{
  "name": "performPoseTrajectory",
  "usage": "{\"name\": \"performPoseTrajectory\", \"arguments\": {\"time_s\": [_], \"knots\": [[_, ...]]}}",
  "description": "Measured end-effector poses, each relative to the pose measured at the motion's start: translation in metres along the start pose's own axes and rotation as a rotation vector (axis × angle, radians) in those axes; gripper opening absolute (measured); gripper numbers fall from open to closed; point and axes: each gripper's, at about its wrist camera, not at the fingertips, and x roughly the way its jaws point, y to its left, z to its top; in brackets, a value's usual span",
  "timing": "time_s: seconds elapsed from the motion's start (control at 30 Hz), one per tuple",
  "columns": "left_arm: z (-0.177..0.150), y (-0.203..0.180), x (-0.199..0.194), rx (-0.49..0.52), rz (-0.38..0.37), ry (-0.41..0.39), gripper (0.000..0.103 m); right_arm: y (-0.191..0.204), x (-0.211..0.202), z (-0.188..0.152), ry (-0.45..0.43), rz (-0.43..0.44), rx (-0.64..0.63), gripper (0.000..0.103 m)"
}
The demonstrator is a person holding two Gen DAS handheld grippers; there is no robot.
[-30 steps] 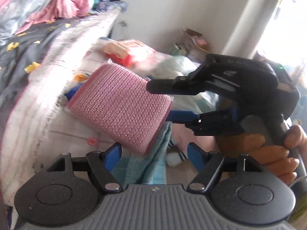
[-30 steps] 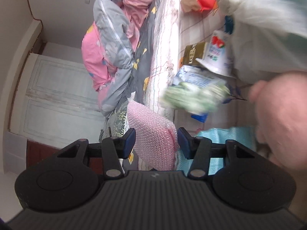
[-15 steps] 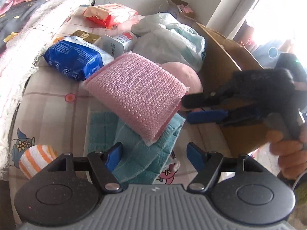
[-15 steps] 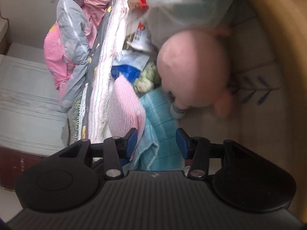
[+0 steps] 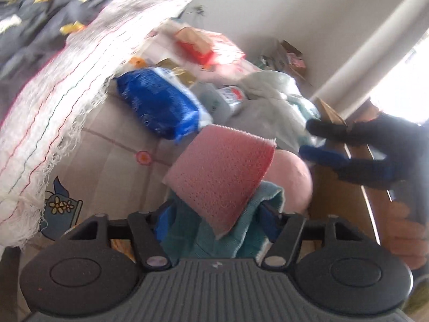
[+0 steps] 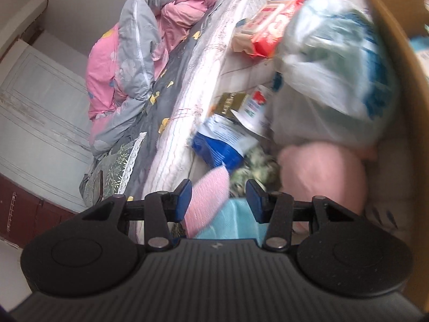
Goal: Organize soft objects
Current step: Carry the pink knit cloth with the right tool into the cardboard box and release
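Meanwhile, the left gripper (image 5: 214, 214) is closing around a folded teal cloth (image 5: 228, 236) topped by a pink mesh sponge (image 5: 222, 177), seemingly to stack them, the right gripper (image 6: 218, 198) open, empty.

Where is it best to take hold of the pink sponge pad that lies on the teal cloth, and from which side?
Probably the pink sponge pad is best taken across its thickness at the near lower edge, from the side of the left claw. The pad is flat and tilted, and that edge overhangs the teal cloth just ahead of the closing jaws, which already have cloth between them.
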Motion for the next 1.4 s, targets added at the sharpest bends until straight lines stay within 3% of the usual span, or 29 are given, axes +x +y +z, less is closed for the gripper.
{"name": "performPoseTrajectory", "arguments": {"time_s": [0.27, 0.47, 0.6, 0.73, 0.87, 1.07, 1.2, 1.4], "knots": [[-0.002, -0.001, 0.018, 0.03, -0.01, 0.04, 0.059, 0.024, 0.068, 0.025, 0.124, -0.065, -0.038, 0.045], [-0.004, 0.002, 0.023, 0.043, -0.036, 0.066, 0.06, 0.02, 0.104, 0.011, 0.233, -0.171, -0.077, 0.043], [-0.001, 0.008, 0.024, 0.028, -0.073, 0.089, 0.065, 0.013, 0.097, 0.002, 0.238, -0.15, -0.06, 0.036], [-0.001, 0.005, 0.026, 0.02, -0.108, 0.102, 0.065, 0.003, 0.085, 0.003, 0.218, -0.076, 0.004, 0.03], [-0.002, -0.01, 0.005, 0.067, -0.117, 0.037, 0.064, 0.009, 0.064, 0.006, 0.176, 0.004, 0.025, 0.029], [-0.002, -0.041, -0.033, 0.173, -0.096, -0.067, 0.065, 0.023, 0.01, 0.016, 0.047, 0.112, -0.002, 0.028], [-0.001, -0.065, -0.041, 0.248, -0.105, -0.116, 0.076, 0.014, -0.029, 0.023, -0.064, 0.152, 0.015, 0.027], [-0.003, -0.078, -0.019, 0.244, -0.062, -0.052, 0.076, -0.025, -0.09, 0.034, -0.225, 0.138, 0.078, 0.027]]}}
